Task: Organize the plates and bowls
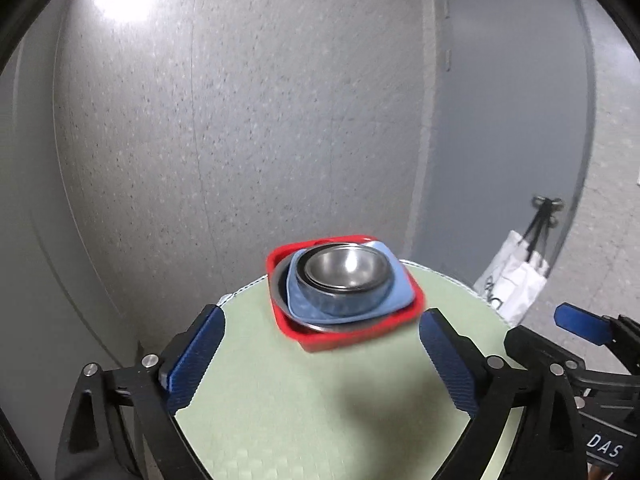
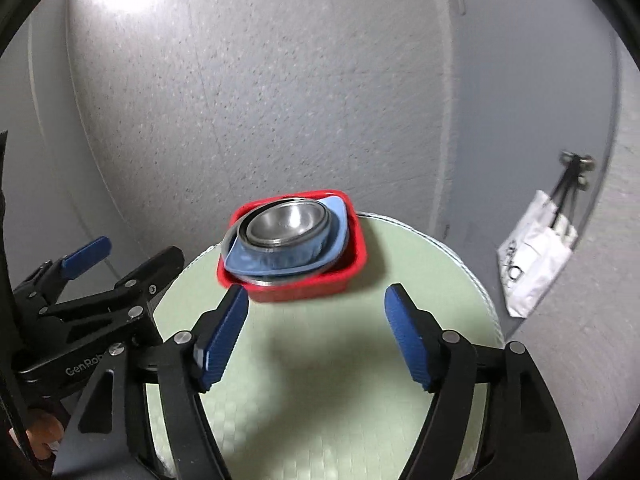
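Stack: steel bowl (image 1: 343, 270) nested in blue plate (image 1: 394, 294), inside red square tray (image 1: 408, 316), at the far edge of the round green table (image 1: 280, 400).
Left gripper (image 1: 320, 344): level, spread wide, empty, short of tray.
Right gripper (image 2: 316, 316): alongside, fingers parted, holding nothing.

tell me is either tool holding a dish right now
No, the left tool and right tool are both open and empty, short of the red tray.
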Motion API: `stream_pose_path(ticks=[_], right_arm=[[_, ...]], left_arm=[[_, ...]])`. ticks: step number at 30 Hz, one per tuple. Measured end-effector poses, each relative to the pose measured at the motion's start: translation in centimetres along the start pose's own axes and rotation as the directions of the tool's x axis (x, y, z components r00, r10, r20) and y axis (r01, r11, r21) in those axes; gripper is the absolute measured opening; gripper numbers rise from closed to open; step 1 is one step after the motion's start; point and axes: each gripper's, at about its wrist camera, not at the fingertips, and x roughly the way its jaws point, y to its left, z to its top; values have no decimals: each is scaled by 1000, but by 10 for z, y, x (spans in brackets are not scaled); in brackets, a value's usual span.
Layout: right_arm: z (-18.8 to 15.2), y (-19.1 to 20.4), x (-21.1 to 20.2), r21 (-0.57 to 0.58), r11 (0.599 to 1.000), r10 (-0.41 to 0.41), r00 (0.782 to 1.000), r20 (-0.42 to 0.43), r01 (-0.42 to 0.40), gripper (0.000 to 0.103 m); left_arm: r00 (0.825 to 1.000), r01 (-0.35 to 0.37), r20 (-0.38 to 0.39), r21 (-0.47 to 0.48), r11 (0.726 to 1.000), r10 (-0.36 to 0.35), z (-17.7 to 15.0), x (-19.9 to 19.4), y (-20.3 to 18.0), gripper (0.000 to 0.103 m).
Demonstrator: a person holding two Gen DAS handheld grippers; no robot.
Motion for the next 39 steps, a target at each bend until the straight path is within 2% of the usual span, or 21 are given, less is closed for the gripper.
stream_pose_path(ticks=[6,12,20,23,31,34,39], right_arm=[[-35,4,-80,19,998,-61,996,61,60,78],[-72,11,-151,26,994,-111,988,109,109,80],[-141,24,-249,57,982,-186,967,174,178,83],[-174,34,-290,81,979,-201,960,194,188,84],[-245,73,-393,108,965,-257,940,225,238,94],[-264,86,-424,115,965,-257,941,219,237,96],[-288,113,-471,108,966,-255,943,215,237,98]], left_arm=[[998,26,52,26,999,-27,-36,-97,-6,103],[993,70,91,59,996,-75,-80,-180,-12,103],[980,111,153,106,988,-127,-161,-308,-15,103],[976,115,173,122,986,-136,-197,-368,-8,103],[970,142,180,117,983,-161,-276,-520,23,103],[971,148,168,122,981,-168,-295,-574,37,103],[970,155,170,116,981,-173,-306,-641,57,103]])
